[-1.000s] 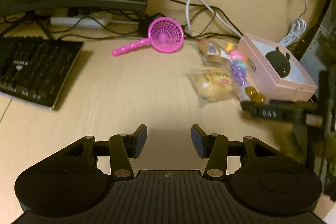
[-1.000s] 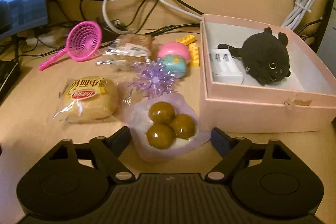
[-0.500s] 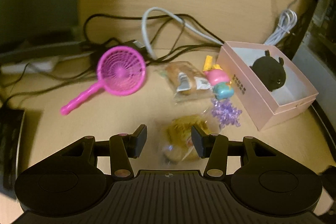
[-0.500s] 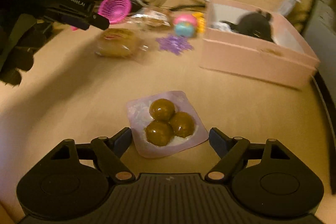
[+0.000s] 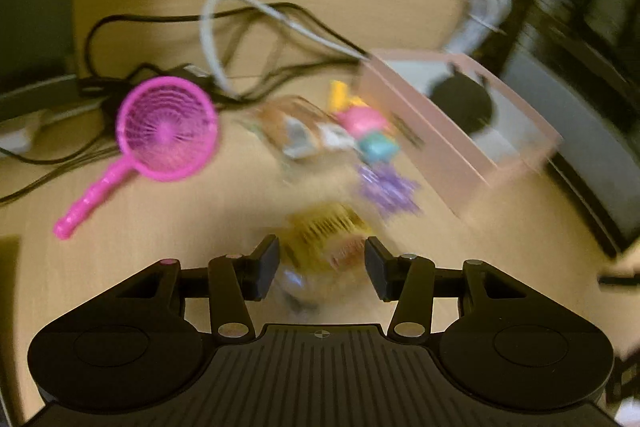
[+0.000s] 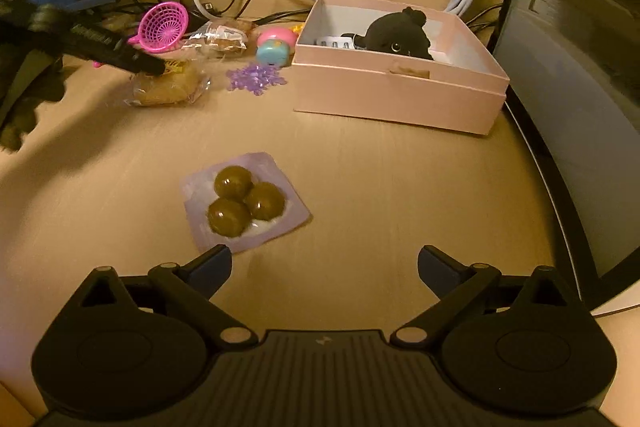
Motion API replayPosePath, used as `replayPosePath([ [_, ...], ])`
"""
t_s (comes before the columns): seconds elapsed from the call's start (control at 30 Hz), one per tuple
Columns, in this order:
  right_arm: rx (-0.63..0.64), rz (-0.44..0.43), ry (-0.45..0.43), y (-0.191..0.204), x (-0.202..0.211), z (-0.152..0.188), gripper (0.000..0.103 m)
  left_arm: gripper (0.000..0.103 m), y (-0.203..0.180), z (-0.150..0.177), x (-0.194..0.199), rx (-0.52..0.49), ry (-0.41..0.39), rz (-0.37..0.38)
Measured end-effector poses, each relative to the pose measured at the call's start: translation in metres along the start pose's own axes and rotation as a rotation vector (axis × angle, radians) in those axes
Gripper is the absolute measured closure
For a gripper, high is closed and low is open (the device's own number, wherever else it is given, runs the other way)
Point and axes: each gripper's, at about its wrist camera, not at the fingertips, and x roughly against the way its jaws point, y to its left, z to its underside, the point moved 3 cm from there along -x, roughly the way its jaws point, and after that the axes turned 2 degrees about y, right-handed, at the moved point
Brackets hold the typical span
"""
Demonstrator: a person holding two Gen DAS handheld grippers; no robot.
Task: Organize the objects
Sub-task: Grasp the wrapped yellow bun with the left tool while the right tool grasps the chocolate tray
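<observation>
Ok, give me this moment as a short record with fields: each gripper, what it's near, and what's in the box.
left gripper: jaws open, either side of the wrapped bun; contact unclear, view blurred
right gripper: jaws open, holding nothing
nearest to right gripper: purple pack of three brown balls, flat on the desk
pink box: open, holds a black plush and a white item
loose beside box: purple spiky toy, pink strainer

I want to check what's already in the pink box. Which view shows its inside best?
The right wrist view: the pink box is sharp there, open, with a black plush toy and a white item inside. The left wrist view shows the box motion-blurred, the plush only a dark blob.
</observation>
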Motion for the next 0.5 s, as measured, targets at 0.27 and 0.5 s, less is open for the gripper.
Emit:
replayPosePath([
  [0.27,0.030,-0.012,0.004,0.000,-0.002,0.004,0.001,0.051,-0.039,0.009,0.008,-0.263,-0.048,-0.146],
  [0.5,0.048,-0.033,0.027,-0.001,0.002,0.018,0.000,0.035,-0.024,-0.013,-0.030,-0.260,0.053,-0.099],
])
